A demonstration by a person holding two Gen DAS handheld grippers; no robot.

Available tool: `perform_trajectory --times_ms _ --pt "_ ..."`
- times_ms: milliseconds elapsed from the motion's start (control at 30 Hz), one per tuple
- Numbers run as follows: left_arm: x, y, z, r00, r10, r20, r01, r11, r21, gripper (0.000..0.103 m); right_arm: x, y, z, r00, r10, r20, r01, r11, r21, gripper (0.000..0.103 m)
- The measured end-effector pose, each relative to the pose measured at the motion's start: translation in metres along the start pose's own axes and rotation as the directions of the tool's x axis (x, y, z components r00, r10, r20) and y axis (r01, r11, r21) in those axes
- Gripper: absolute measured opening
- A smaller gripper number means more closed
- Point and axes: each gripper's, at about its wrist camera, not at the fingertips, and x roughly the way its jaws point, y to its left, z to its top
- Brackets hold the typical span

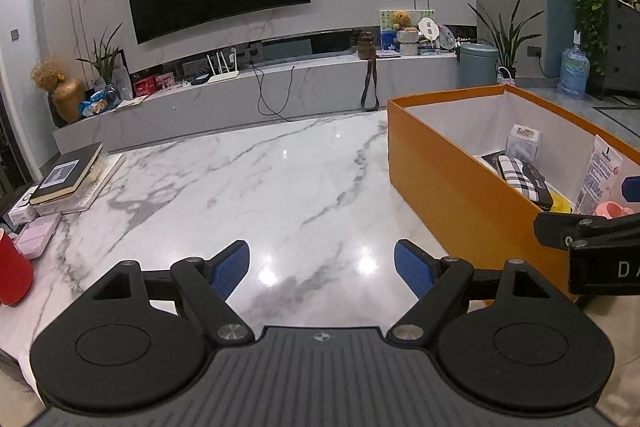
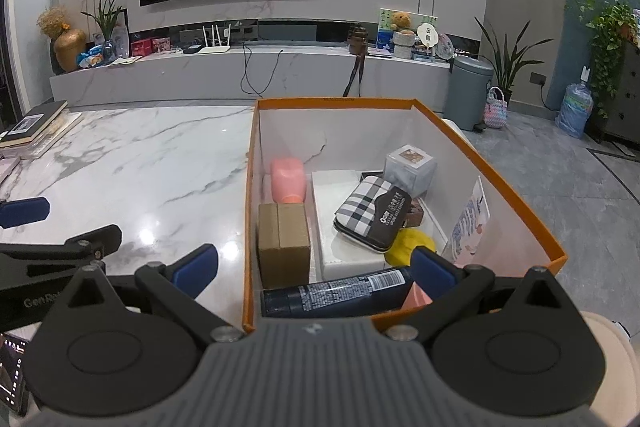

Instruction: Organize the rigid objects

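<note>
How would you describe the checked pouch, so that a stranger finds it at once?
Look inside the orange box on the marble table. On the flat white box in its middle lies the pouch, tilted. No other thing there has its black-and-white checks with a dark end.

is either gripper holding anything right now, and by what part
Nothing is held. The left gripper is open over bare marble; the right gripper is open above the orange box, fingers apart and gripping nothing.

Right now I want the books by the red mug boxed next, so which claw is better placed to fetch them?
Left. Its open, empty claw hangs over the bare table with the books on its side; the right claw hangs at the box.
</note>
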Motion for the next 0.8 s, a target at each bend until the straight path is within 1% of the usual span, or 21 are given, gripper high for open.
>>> perform_trajectory --times_ms 333,800 --pt "-0.0049 0.0018 0.0020 1.000 0.005 0.009 -0.005 1.000 -0.003 0.096 -0.0011 0.0003 -0.0002 1.000 -0.002 0.000 0.002 1.000 -0.001 0.101" --pt "-0.0064 0.0015 0.0039 1.000 0.011 0.002 -0.011 1.000 -0.011 0.096 -0.0014 0.0005 -0.0004 1.000 -0.003 0.000 0.003 1.000 -0.002 0.101"
